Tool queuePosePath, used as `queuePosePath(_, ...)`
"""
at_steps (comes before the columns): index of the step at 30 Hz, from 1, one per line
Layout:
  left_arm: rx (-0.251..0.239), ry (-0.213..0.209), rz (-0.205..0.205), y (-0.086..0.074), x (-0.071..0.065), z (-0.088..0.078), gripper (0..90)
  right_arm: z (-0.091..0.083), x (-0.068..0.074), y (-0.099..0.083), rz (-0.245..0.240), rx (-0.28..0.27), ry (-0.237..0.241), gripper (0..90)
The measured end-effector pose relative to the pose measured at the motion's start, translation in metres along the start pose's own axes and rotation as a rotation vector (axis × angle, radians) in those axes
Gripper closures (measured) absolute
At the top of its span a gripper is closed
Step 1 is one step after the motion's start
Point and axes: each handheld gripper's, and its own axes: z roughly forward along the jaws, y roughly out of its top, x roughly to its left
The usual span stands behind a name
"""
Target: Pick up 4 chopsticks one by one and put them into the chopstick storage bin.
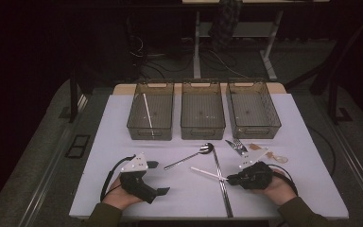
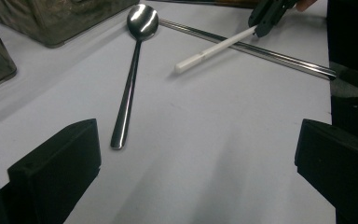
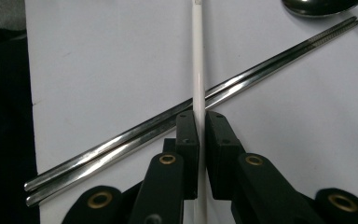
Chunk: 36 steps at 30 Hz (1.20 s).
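On the near right of the white bench (image 1: 123, 123), the right gripper (image 3: 199, 122) has its jaws clenched on a white chopstick (image 3: 197, 60), gripping it near one end. In the right gripper view the stick runs straight out between the two black jaws and crosses over a pair of steel chopsticks (image 3: 261, 65) lying side by side on the bench. In the high view the same gripper (image 1: 228, 178) sits low over the bench in the person's right hand (image 1: 276, 188), and the white chopstick (image 1: 207, 173) points left and slightly away, across the steel pair (image 1: 220, 177), which runs near to far.

Left of that crossing, a steel spoon (image 1: 189, 157) lies with its bowl toward the far side and its handle angled to the near left; in the left gripper view the spoon (image 2: 130, 84) lies ahead on the bench, apart from the jaws.

On the near left, the left gripper (image 1: 157, 178) is held in the left hand (image 1: 118, 196) with its jaws released and wide apart, nothing between them.

Farther right, a fork (image 1: 236, 144) and some small pale pieces lie just in front of the trays. Three clear trays stand in a row along the far edge: the left tray (image 1: 134, 118) holds a white stick (image 1: 147, 111), with the middle tray (image 1: 202, 131) and right tray (image 1: 275, 118) beside it.
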Motion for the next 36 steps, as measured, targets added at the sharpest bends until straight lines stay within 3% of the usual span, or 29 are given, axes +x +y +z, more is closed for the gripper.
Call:
queuePosePath(12, 0.012, 0.004, 0.006, -0.002, 0.003, 0.001, 0.0, -0.008, -0.004, 0.006, 0.012, -0.040, -0.019, 84.4)
queuePosePath(19, 0.010, 0.017, -0.015, -0.003, 0.007, 0.002, 0.0, -0.009, -0.007, 0.012, 0.017, -0.063, -0.028, 84.4)
queuePosePath(36, 0.019, 0.013, -0.014, -0.003, 0.005, 0.003, 0.0, -0.008, -0.018, 0.042, 0.051, -0.122, -0.044, 84.3)
